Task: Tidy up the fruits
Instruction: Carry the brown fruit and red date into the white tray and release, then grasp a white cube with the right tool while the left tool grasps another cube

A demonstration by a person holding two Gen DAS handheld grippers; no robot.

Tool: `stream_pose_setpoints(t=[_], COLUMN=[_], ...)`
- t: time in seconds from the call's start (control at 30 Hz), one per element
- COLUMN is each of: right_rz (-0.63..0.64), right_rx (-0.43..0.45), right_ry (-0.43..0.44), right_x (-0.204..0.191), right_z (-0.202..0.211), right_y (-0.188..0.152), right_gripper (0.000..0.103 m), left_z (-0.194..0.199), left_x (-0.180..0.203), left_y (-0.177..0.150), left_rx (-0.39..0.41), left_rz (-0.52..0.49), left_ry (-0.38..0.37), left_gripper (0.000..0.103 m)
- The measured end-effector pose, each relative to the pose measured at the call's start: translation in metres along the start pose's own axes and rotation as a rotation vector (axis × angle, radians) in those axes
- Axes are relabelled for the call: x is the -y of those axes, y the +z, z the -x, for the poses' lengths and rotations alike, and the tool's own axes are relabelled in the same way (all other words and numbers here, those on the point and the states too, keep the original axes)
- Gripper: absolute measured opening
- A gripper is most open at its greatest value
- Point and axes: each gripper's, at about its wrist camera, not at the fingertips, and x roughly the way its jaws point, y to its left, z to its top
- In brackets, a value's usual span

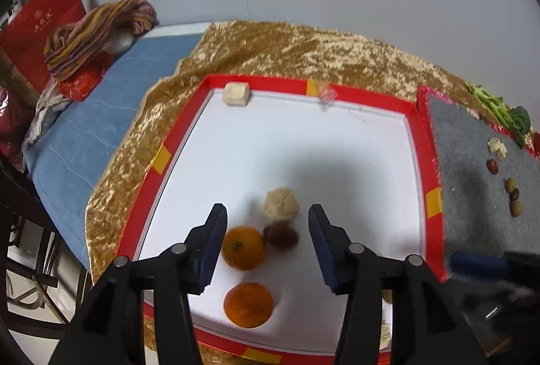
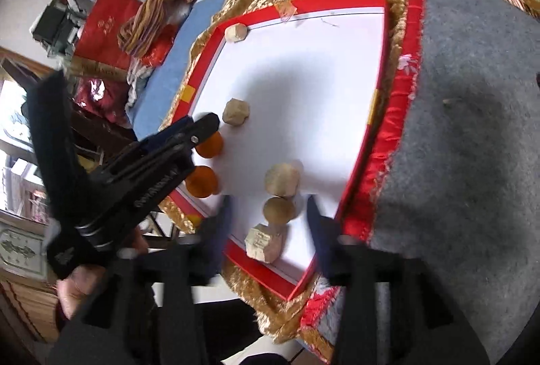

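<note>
A white tray with a red rim (image 1: 175, 142) lies on a gold cloth. In the left wrist view, two oranges (image 1: 243, 248) (image 1: 248, 304), a dark red date (image 1: 280, 235) and a beige lump (image 1: 281, 203) lie on it. My left gripper (image 1: 266, 216) is open and empty above them, the date and lump between its fingers. In the right wrist view, my right gripper (image 2: 268, 206) is open and empty over a round tan fruit (image 2: 278, 210), a beige lump (image 2: 281, 179) and a pale block (image 2: 265, 243). The left gripper (image 2: 202, 125) shows beside the oranges (image 2: 211, 145).
A grey mat (image 1: 472, 169) right of the tray holds several small dates and nuts (image 1: 513, 192) and leafy greens (image 1: 506, 111). A pale block (image 1: 236, 94) sits in the tray's far corner. A blue pad (image 1: 111, 115), folded striped cloth (image 1: 98, 30) and red bag (image 1: 44, 17) lie left.
</note>
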Motion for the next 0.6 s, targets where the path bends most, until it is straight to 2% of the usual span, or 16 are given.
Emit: stream_pose_setpoints(t=[0.1, 0.2, 0.4, 0.5, 0.6], right_rz=[-0.011, -0.063, -0.238, -0.361, -0.450], right_rx=[0.068, 0.140, 0.257, 0.350, 0.416], right_ry=[0.003, 0.009, -0.023, -0.036, -0.042], right_x=[0.006, 0.027, 0.099, 0.148, 0.186], right_z=[0.024, 0.055, 0.118, 0.151, 0.166], right_y=[0.003, 0.007, 0.013, 0.013, 0.018], right_gripper=[0.056, 0.057, 0.058, 0.058, 0.058], left_z=[0.004, 0.006, 0.013, 0.016, 0.019], left_x=[0.008, 0.021, 0.063, 0.081, 0.096], left_y=[0.002, 0.005, 0.005, 0.005, 0.004], left_rx=[0.023, 0.034, 0.074, 0.088, 0.103], left_rz=[0.005, -0.012, -0.091, -0.130, -0.154], left_ry=[-0.006, -0.021, -0.049, -0.068, -0.084], left_gripper=[0.058, 0.059, 0.060, 0.060, 0.060])
